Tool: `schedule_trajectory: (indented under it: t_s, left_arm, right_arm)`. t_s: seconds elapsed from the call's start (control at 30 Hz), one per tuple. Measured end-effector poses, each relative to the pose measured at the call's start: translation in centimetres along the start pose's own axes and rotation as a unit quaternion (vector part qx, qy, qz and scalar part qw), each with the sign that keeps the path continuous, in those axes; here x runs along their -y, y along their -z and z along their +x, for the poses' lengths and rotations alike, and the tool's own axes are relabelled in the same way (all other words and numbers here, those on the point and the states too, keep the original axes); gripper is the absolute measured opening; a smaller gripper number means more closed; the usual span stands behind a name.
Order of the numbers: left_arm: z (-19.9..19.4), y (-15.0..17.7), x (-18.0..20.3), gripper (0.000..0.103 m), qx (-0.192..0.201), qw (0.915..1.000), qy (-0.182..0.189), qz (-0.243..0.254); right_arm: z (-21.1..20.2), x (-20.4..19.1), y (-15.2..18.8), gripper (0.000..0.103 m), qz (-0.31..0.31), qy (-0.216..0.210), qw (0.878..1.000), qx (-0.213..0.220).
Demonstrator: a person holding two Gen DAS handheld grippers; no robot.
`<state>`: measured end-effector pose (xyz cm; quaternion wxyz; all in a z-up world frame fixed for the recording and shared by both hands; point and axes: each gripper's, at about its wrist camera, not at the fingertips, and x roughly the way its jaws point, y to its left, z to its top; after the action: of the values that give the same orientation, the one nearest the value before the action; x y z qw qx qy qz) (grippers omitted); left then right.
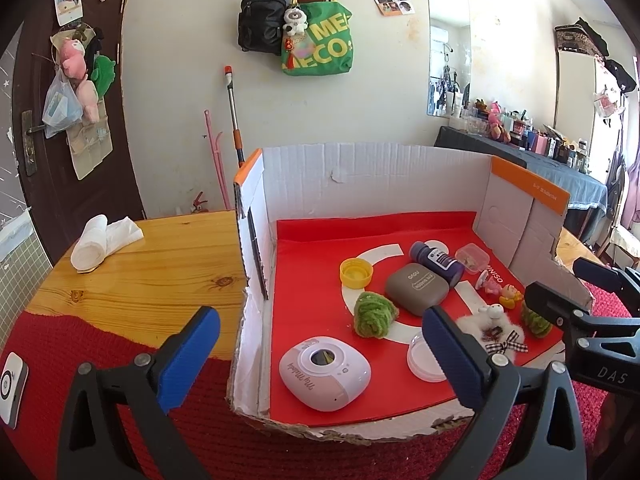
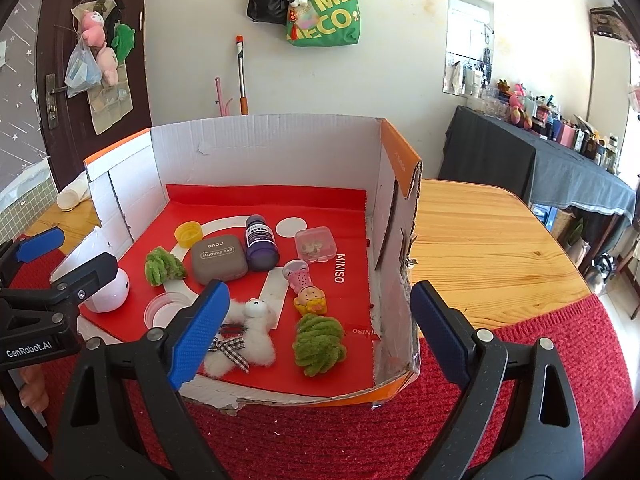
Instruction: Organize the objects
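Cardboard box point(image 2: 276, 152), front cut low, red liner. Inside: yellow cap point(image 2: 188, 234) at back left, grey eyeshadow case point(image 2: 218, 258) beside purple bottle point(image 2: 260, 246) lying down, clear tub point(image 2: 316, 244) w/ lid shut, 2 green fuzzy balls point(image 2: 318, 344), white plush point(image 2: 248, 332), doll point(image 2: 310, 298), white camera point(image 1: 324, 374) front left.

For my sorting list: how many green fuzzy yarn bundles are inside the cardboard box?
2. One green bundle lies left of the grey eye-shadow case. The other green bundle lies near the front, below the small doll. None seems hidden.

Green tote bag point(image 1: 318, 42), black backpack point(image 1: 260, 20) on wall; mirror point(image 1: 448, 50)
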<state>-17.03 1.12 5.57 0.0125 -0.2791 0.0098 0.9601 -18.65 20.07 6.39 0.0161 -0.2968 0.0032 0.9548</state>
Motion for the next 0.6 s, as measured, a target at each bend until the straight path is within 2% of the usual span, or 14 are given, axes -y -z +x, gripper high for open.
schedule_trajectory:
  t_s: [0.6]
  left_arm:
    - [-0.53,0.01,-0.06,0.103,0.010,0.9999,-0.001,-0.005]
  right_arm:
    - [-0.22,-0.09,0.00,0.093,-0.001,0.003,1.000,0.005]
